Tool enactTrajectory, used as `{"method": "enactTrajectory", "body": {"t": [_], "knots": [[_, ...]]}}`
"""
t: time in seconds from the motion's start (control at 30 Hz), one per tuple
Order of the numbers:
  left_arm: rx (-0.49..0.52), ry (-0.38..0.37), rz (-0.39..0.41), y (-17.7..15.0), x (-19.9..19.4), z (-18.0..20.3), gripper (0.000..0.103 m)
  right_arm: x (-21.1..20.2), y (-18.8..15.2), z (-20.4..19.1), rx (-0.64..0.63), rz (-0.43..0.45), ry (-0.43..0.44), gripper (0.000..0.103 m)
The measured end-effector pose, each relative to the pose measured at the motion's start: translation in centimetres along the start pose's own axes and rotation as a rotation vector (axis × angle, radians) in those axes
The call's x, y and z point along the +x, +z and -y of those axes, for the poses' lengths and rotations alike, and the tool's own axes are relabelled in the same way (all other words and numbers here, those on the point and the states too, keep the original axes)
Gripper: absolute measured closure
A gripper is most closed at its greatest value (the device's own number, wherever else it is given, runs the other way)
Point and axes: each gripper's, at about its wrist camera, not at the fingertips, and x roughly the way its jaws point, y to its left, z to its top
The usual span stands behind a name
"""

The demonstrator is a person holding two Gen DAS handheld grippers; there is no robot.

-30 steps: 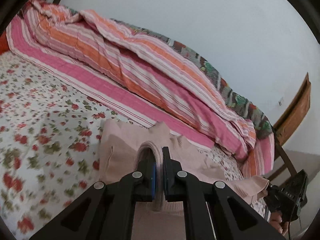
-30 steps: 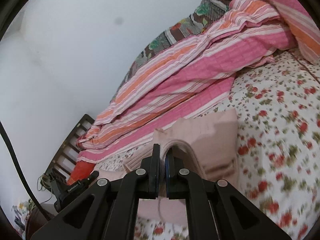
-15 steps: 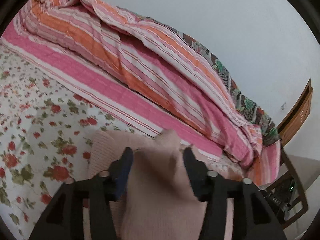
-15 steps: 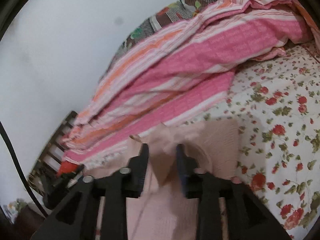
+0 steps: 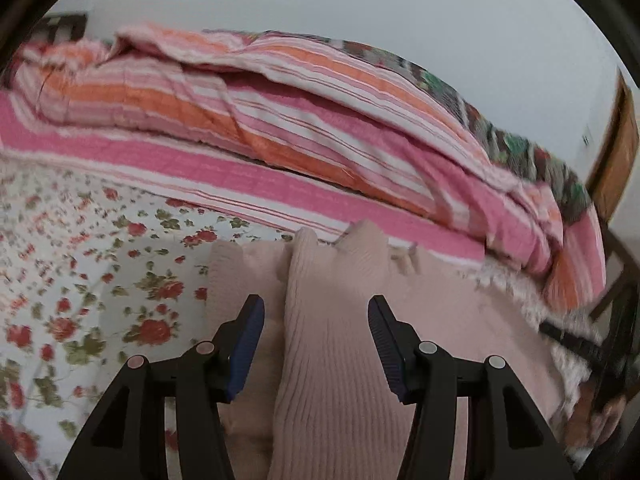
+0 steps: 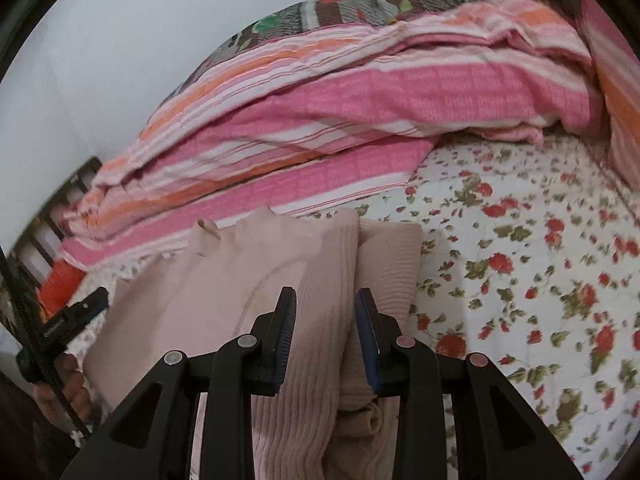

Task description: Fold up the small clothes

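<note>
Through my left wrist camera, I am looking along my left hand-held gripper (image 5: 316,340), whose jaws are standing wide apart with nothing pinched between them. The pale pink ribbed knit garment (image 5: 332,360) is lying on the white bed sheet printed with red roses (image 5: 80,280), and a raised ridge of its ribbed cloth is running up between my open pads (image 5: 250,344) without being clamped. Just behind it the pink, orange and white striped quilt (image 5: 320,152) is lying bunched along the bed. I am judging that the fold is sitting loose; if I am pulling away carelessly, a pad could be catching the knit and dragging the ridge open.

Through my right wrist camera, my right hand-held gripper (image 6: 325,336) is also standing open, its jaws narrower but gripping nothing, with the garment's folded edge (image 6: 348,280) running between them. The folded layers are looking uneven to me, one ribbed panel standing higher beside a lower one, so the stack could be slumping sideways onto the sheet. The knit is looking soft and springy, so I am expecting it to creep back unless pressed flat. The far edge is lying close to the quilt, and any push forward could be shoving the garment under it. My other gripper (image 6: 60,320) is showing at the left edge, near enough that a hasty move could be snagging the cloth there.
</note>
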Motion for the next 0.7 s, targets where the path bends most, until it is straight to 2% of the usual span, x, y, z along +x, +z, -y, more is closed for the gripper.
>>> {"method": "enactTrajectory", "body": {"t": [0.13, 0.27, 0.33, 0.4, 0.47, 0.5, 0.53, 0.57, 0.63, 0.7], "knots": [[0.068, 0.009, -0.016, -1.2, -1.8, -0.4, 0.051, -0.6, 0.5, -1.2, -0.042, -0.043, -0.051, 0.071], [0.049, -0.057, -0.126, -3.1, -2.7, -1.1, 0.052, -2.1, -1.3, -1.9, -0.093, -0.098, -0.055, 0.069], [0.084, -0.069, -0.118, -4.5, -3.8, -0.8, 0.053, -3.0, -2.8, -1.9, -0.119, -0.102, -0.055, 0.067], [0.063, -0.090, -0.105, -5.3, -4.4, -1.0, 0.053, -3.3, -4.3, -1.6, -0.114, -0.110, -0.033, 0.067], [0.023, -0.096, -0.088, -5.7, -4.6, -1.5, 0.059, -3.3, -5.3, -1.4, -0.105, -0.119, 0.000, 0.067], [0.007, -0.094, -0.081, -5.9, -4.6, -1.7, 0.069, -3.2, -5.8, -1.2, -0.101, -0.114, 0.014, 0.067], [-0.012, -0.092, -0.079, -6.0, -4.5, -2.1, 0.082, -3.2, -6.4, -1.2, -0.106, -0.101, 0.034, 0.068], [-0.028, -0.095, -0.085, -6.1, -4.4, -2.4, 0.088, -3.3, -6.8, -1.1, -0.117, -0.083, 0.050, 0.070], [-0.050, -0.124, -0.099, -6.5, -4.2, -2.9, 0.094, -3.2, -7.4, -1.1, -0.139, -0.060, 0.067, 0.095], [-0.039, -0.128, -0.091, -6.7, -4.5, -3.0, 0.095, -3.3, -7.5, -1.4, -0.153, -0.049, 0.084, 0.096]]}}
